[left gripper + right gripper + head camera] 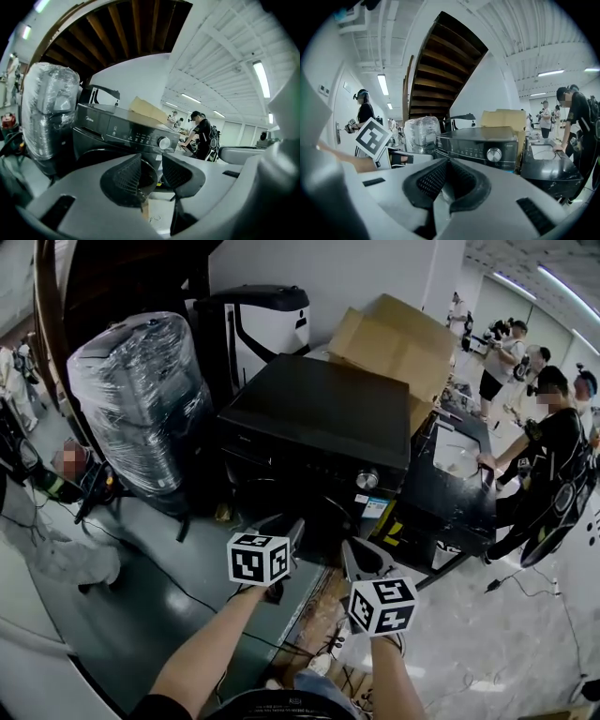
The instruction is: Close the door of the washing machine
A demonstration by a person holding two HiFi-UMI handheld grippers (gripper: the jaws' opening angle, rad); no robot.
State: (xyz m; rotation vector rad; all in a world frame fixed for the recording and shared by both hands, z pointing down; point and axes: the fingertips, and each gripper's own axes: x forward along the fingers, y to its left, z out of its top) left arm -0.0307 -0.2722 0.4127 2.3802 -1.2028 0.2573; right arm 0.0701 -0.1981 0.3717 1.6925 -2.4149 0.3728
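Note:
The black front-loading washing machine (319, 409) stands in the middle, with its control knob (367, 480) on the front panel. Both grippers hover just in front of its dark front, and I cannot make out how the door stands. My left gripper (292, 532) is open, with a clear gap and nothing between its jaws. In the left gripper view the machine (122, 129) fills the space behind the left gripper (152, 176). My right gripper (364, 559) is beside it, to the right. In the right gripper view the right gripper (447, 180) has its pads together and empty, pointing at the machine (478, 140).
A plastic-wrapped appliance (145, 399) stands left of the machine, with a white and black unit (258, 329) behind. A cardboard box (398, 338) is at the back right. Another black appliance (455, 493) adjoins on the right, with a person (553, 446) leaning on it. Cables cross the floor.

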